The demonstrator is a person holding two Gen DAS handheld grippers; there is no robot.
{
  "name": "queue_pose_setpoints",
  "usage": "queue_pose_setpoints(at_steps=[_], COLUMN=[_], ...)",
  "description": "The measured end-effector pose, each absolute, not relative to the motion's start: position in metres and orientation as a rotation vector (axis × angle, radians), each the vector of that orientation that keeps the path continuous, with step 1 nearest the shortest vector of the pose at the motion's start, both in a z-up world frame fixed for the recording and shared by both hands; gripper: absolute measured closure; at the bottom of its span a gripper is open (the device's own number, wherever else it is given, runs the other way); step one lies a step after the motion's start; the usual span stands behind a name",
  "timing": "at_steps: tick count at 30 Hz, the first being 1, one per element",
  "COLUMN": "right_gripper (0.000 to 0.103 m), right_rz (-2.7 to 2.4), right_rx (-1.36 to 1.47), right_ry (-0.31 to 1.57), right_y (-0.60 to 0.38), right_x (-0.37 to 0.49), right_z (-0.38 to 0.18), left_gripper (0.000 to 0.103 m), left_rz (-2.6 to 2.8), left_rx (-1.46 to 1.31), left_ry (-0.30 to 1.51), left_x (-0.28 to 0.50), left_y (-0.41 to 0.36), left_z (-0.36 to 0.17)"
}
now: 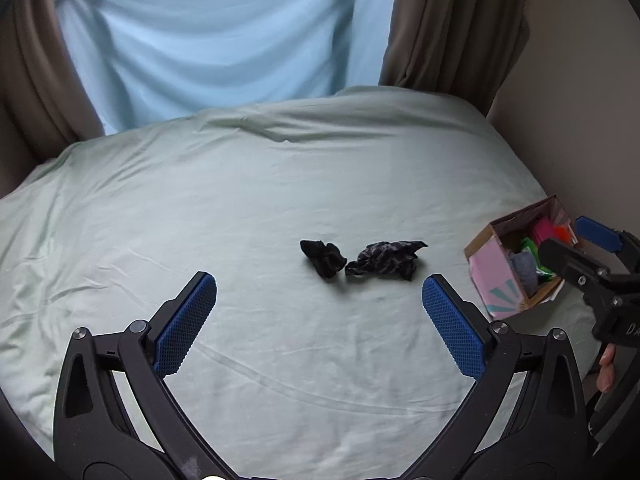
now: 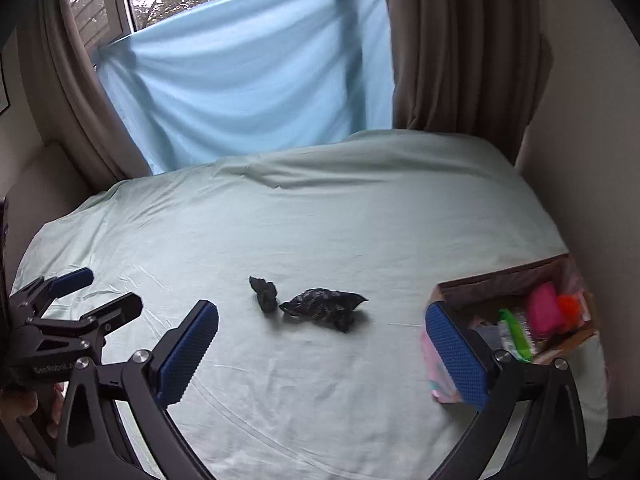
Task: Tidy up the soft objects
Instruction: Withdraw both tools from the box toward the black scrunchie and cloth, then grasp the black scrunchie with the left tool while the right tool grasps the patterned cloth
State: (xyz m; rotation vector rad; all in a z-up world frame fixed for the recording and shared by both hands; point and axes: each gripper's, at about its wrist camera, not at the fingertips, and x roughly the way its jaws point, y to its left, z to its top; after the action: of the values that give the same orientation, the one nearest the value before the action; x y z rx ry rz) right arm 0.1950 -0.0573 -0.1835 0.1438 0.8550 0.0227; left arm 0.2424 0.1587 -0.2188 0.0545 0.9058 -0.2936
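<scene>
Two crumpled dark cloths, a black one touching a patterned one, lie mid-bed with nothing between them and the left hand-held gripper and right hand-held gripper, both spread wide and empty, while a filled cardboard box sits at the bed's right edge.
</scene>
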Motion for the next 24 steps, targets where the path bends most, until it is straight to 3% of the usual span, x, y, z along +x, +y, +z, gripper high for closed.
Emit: queue_pose_setpoints(at_steps=[15,24], right_gripper=[0.000,0.000], right_rz=[0.101,0.157], right_rx=[0.084,-0.037], right_ry=[0.942,0.964], right_y=[-0.045,-0.029], right_x=[0.287,0.331], right_z=[-0.368,-0.425], left_gripper=[0.002,0.013], left_rz=[-0.464,-0.515], left_rx=[0.042,0.019], left_ry=[1.018,1.108], left_x=[0.354,0.395], left_y=[0.132,0.112], left_z=[-0.376,-0.446])
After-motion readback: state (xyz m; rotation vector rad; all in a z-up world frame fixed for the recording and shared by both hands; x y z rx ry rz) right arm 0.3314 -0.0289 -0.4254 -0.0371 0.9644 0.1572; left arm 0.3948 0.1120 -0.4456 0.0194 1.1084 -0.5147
